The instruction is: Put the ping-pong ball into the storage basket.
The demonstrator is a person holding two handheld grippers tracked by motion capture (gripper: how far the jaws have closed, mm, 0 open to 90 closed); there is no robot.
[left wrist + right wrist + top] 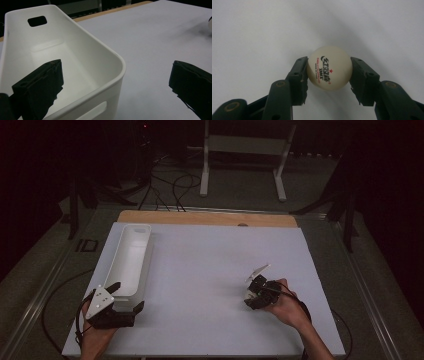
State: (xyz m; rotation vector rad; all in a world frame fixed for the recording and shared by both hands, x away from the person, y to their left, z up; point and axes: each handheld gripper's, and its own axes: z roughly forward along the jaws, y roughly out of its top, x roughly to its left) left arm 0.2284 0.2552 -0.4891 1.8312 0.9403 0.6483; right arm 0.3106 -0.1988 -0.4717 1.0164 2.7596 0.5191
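A white table-tennis ball (329, 68) with black and red print sits between the two black jaws of my right gripper (329, 72), whose pads press on it from both sides just above the white table top. In the high view, my right gripper (250, 293) is at the table's right front and points left. A long white plastic bin (131, 257) with handle slots lies along the table's left side. My left gripper (129, 295) stands open at the bin's near end. One of its jaws is inside the bin (105, 62) and the other is outside on the table.
The white table top (210, 265) has a wooden strip (207, 217) along its far edge. Beyond it, a white metal stand (245, 145) and loose cables (170, 185) are on the dark floor. A metal rail (45, 290) runs along the table's left side.
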